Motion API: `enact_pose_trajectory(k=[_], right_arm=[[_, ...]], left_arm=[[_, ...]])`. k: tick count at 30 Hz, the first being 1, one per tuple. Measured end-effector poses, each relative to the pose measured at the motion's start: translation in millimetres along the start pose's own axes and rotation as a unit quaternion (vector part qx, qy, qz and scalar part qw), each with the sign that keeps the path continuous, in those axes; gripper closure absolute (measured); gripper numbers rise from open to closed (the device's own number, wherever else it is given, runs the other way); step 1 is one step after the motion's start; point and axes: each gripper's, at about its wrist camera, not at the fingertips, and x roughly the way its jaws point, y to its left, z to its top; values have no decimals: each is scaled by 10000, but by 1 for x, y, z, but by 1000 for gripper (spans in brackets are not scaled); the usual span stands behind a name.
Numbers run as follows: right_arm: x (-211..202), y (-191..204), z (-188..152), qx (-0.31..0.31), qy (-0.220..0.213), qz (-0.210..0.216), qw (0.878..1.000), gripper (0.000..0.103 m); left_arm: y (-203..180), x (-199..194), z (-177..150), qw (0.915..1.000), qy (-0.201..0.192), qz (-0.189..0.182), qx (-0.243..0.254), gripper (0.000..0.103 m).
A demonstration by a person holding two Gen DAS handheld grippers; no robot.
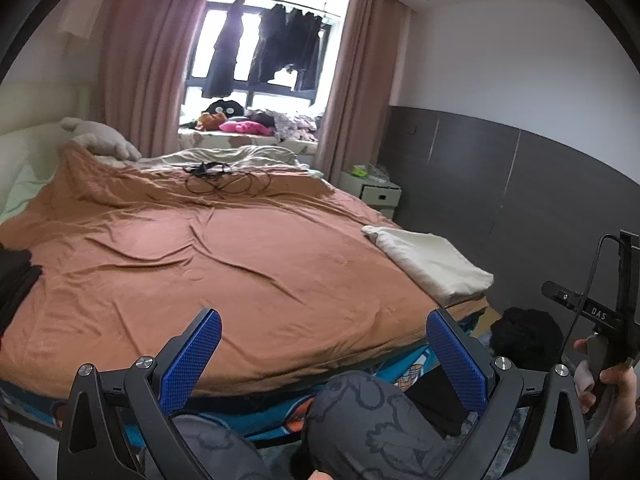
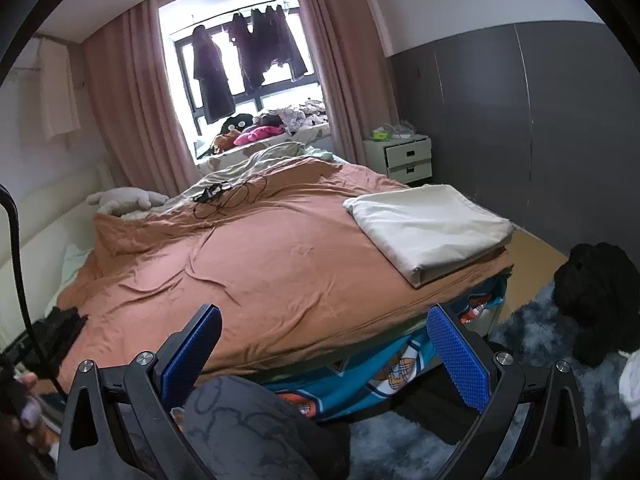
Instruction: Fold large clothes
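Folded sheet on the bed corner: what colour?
Cream, plain, no pattern. The folded sheet shows best in the right wrist view, lying on the orange-brown cover.

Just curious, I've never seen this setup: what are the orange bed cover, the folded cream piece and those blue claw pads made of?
Orange bed cover: looks like soft matte woven fabric, creasing in shallow wrinkles.
Folded cream piece: probably cotton-like cloth, matte, with crisp folded edges.
Blue pads on the open right claw: likely rubber or plastic, judging by the fine gridded texture.
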Motion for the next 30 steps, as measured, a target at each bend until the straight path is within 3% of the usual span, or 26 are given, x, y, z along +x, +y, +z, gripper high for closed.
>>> enact_pose_trajectory(k=[12, 30], right_arm=[[-6, 23, -39, -291, -327, 56, 9990, 0], [2, 21, -50, -155, -154, 131, 9997, 0]], left_arm=[[18, -17, -49, 9977, -81, 657, -121, 0], [6, -41, -44, 9950, -419, 893, 154, 0]])
